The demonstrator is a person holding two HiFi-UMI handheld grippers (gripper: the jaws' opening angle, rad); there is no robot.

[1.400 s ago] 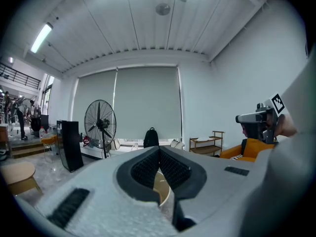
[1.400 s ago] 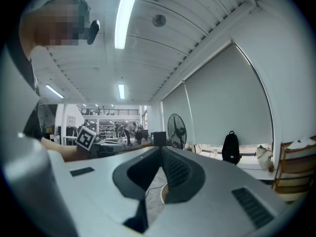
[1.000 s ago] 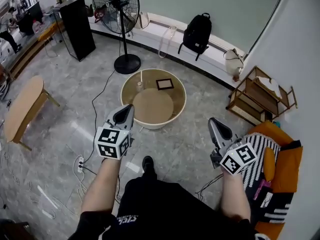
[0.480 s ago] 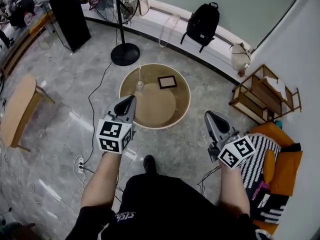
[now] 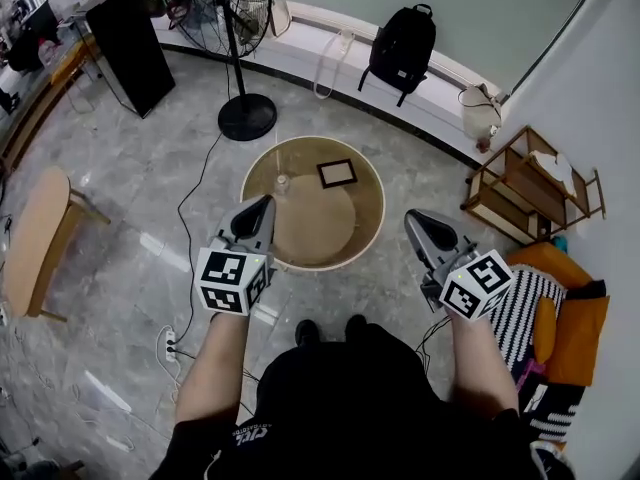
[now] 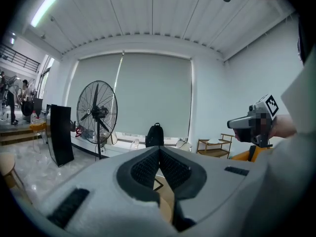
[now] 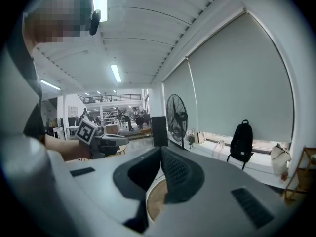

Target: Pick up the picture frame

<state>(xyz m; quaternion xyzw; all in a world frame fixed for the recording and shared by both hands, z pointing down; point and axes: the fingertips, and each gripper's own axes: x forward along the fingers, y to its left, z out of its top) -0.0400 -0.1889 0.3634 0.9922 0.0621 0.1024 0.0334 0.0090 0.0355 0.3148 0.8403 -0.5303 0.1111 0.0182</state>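
Though still shut, left claw (image 5: 264,202) and right claw (image 5: 411,216) nearer picture frame (image 5: 337,173)

Picture frame (image 5: 336,173) lies on round table (image 5: 364,218).

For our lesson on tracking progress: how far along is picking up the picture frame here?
Done: nothing yet. The picture frame lies flat on the round table, untouched. In hand: the approach. The left gripper and right gripper are both shut and empty, held near the table's near edge, short of the frame. Left: reach over, open a gripper, close on the frame and lift it.
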